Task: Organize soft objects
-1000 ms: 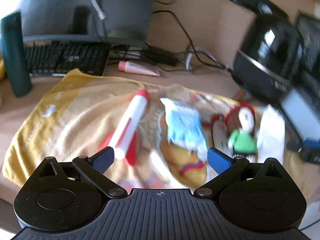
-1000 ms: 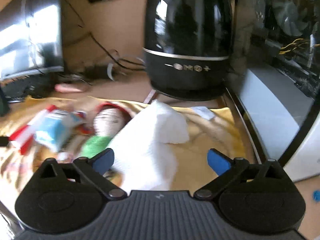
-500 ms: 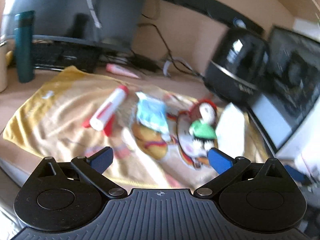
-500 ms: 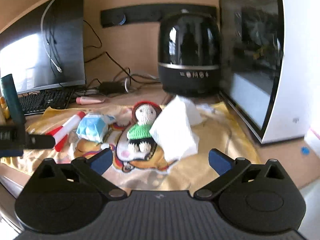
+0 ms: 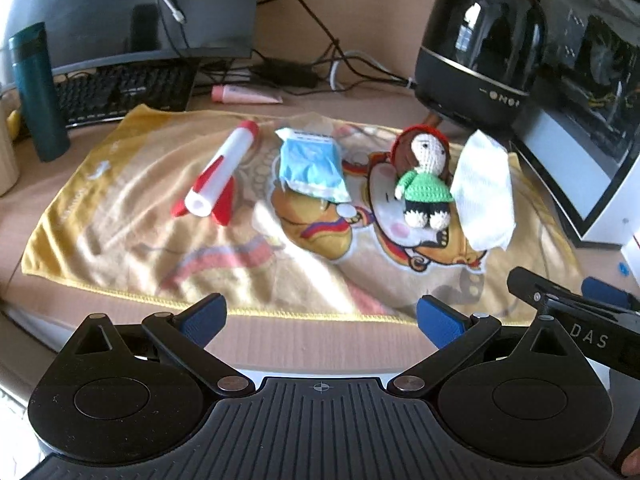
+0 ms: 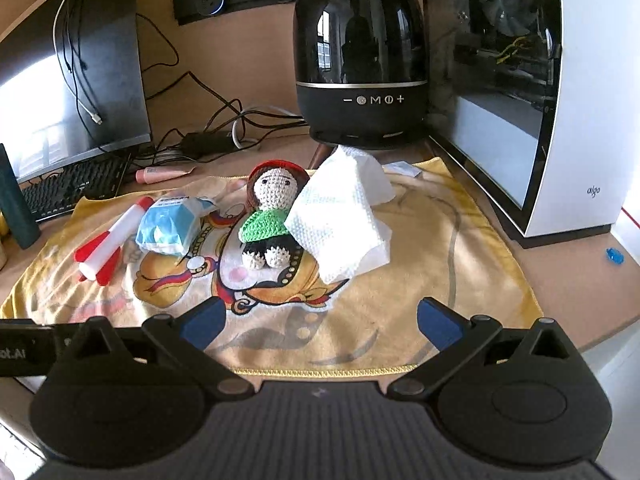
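A yellow printed towel (image 5: 120, 216) (image 6: 440, 264) is spread on the desk. On it, from left to right, lie a white and red foam rocket (image 5: 222, 174) (image 6: 108, 242), a blue tissue pack (image 5: 312, 168) (image 6: 170, 226), a crocheted doll in a green top (image 5: 424, 176) (image 6: 270, 216) and a crumpled white paper towel (image 5: 486, 194) (image 6: 342, 220). My left gripper (image 5: 320, 318) is open and empty, held back over the towel's front edge. My right gripper (image 6: 318, 320) is also open and empty, near the front edge, in front of the doll.
A black dome speaker (image 5: 480, 48) (image 6: 360, 60) stands behind the towel. A PC case (image 6: 560, 100) stands on the right. A keyboard (image 5: 120, 88), a dark green flask (image 5: 38, 92), a pink tube (image 5: 246, 94), a monitor (image 6: 68, 80) and cables are at the back left.
Both grippers have pulled back and up from close over the towel, so the whole towel and all its items now show. The items have not moved.
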